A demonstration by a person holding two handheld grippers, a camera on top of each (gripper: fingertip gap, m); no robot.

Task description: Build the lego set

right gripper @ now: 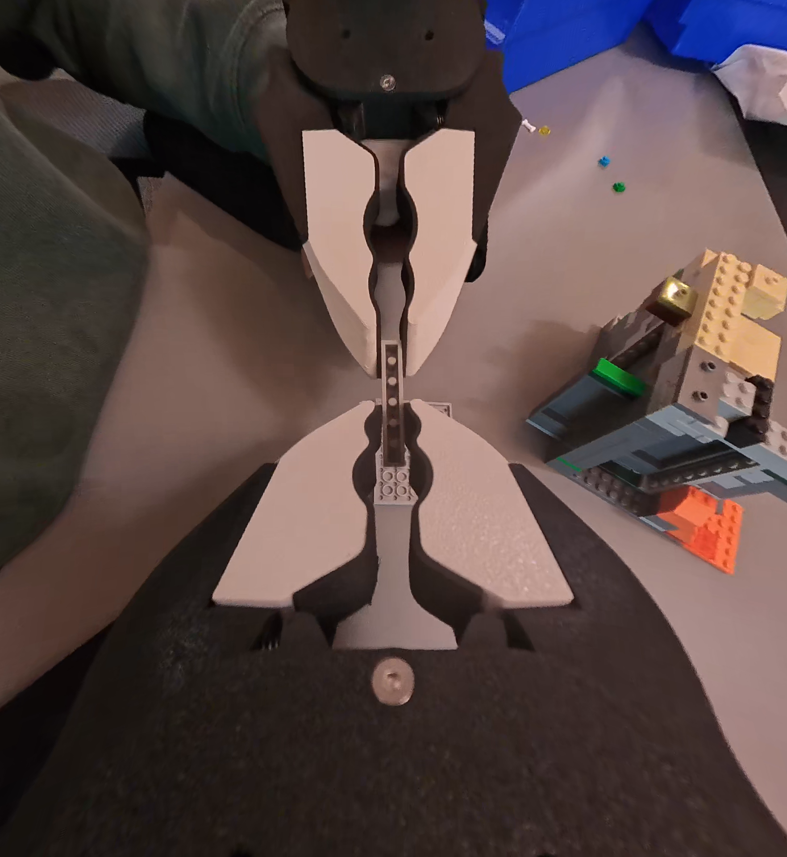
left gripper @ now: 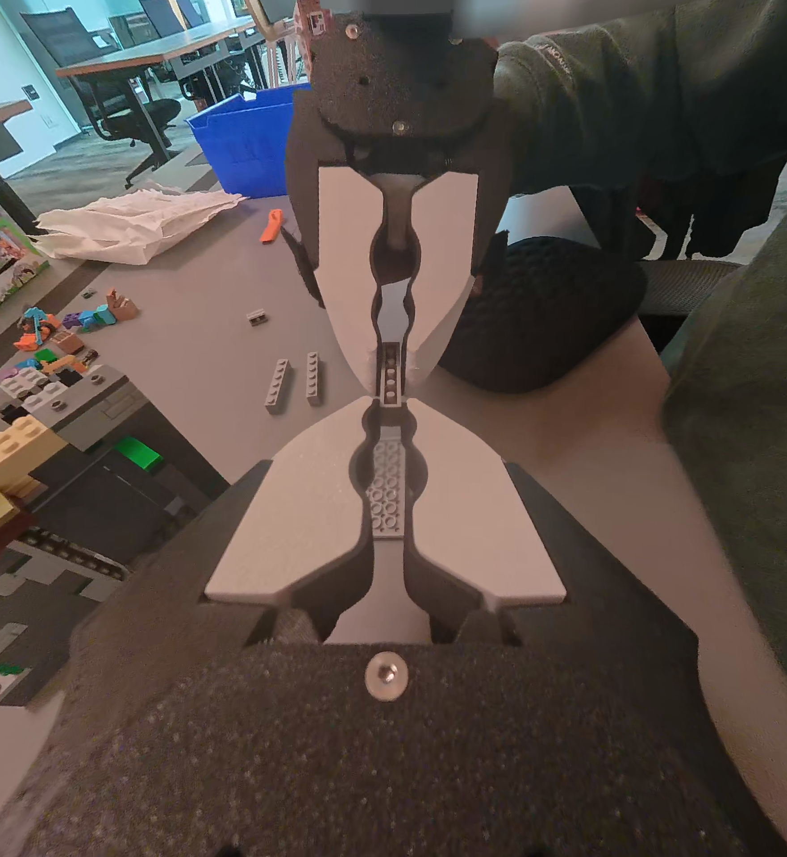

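Note:
My two grippers meet tip to tip over the grey table [left gripper: 196, 287]. A long, narrow grey brick [left gripper: 390, 376], underside up, runs between them. My left gripper [left gripper: 389, 399] is shut on the end nearer its camera. My right gripper [right gripper: 393, 404] is shut on the same brick [right gripper: 393, 408], which reaches back between its fingers. The right gripper [left gripper: 390, 378] shows at the top of the left wrist view, and the left gripper [right gripper: 391, 371] at the top of the right wrist view. A light grey plate [left gripper: 387, 491], underside up, lies under the brick and also shows in the right wrist view [right gripper: 396, 487].
Two loose grey bricks [left gripper: 280, 387] and a small grey piece [left gripper: 257, 317] lie to the left, with an orange tool [left gripper: 271, 226], white paper [left gripper: 136, 222] and a blue bin [left gripper: 247, 143] behind. A brick model [right gripper: 688, 408] on an orange plate [right gripper: 707, 533] stands right. A black chair seat [left gripper: 540, 315] and a person's sleeve are close. Left and right tips are no more than a few centimetres apart.

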